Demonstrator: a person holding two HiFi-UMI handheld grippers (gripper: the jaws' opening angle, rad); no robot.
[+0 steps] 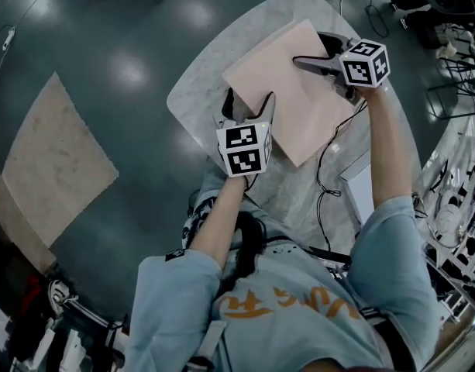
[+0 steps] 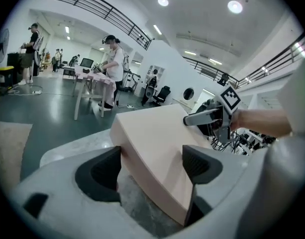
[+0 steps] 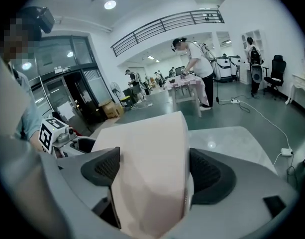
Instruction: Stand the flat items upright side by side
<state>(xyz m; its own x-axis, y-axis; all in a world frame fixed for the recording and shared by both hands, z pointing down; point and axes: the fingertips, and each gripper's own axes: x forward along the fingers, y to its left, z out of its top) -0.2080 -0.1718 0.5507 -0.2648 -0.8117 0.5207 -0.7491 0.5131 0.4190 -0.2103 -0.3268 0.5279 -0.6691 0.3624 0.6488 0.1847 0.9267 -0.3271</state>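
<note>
- A person seen from above holds 2 grippers over a pale, marble-patterned table (image 1: 197,91) on a dark green floor.
- Between the grippers is 1 thick pink slab (image 1: 299,99) – the flat item of the task. It sits over the middle of the table, face up and tilted rather than on edge.
- The left gripper (image 1: 249,108) is clamped on the slab's near corner. Its own view shows both dark pads pressed against the pink sides, jaws set wide to take the thickness.
- The right gripper (image 1: 314,53) is clamped on the far edge. In its view the slab fills the whole gap between the pads.
- Whether the slab's underside touches the table cannot be told.
- In the right gripper view a paler thin edge runs along 1 side of the slab. It may be a 2nd sheet, but that is unclear.
- Progress – judged early. Nothing stands upright on the table yet, and no neighbouring item is in sight. The slab needs turning onto an edge and setting down.
</note>
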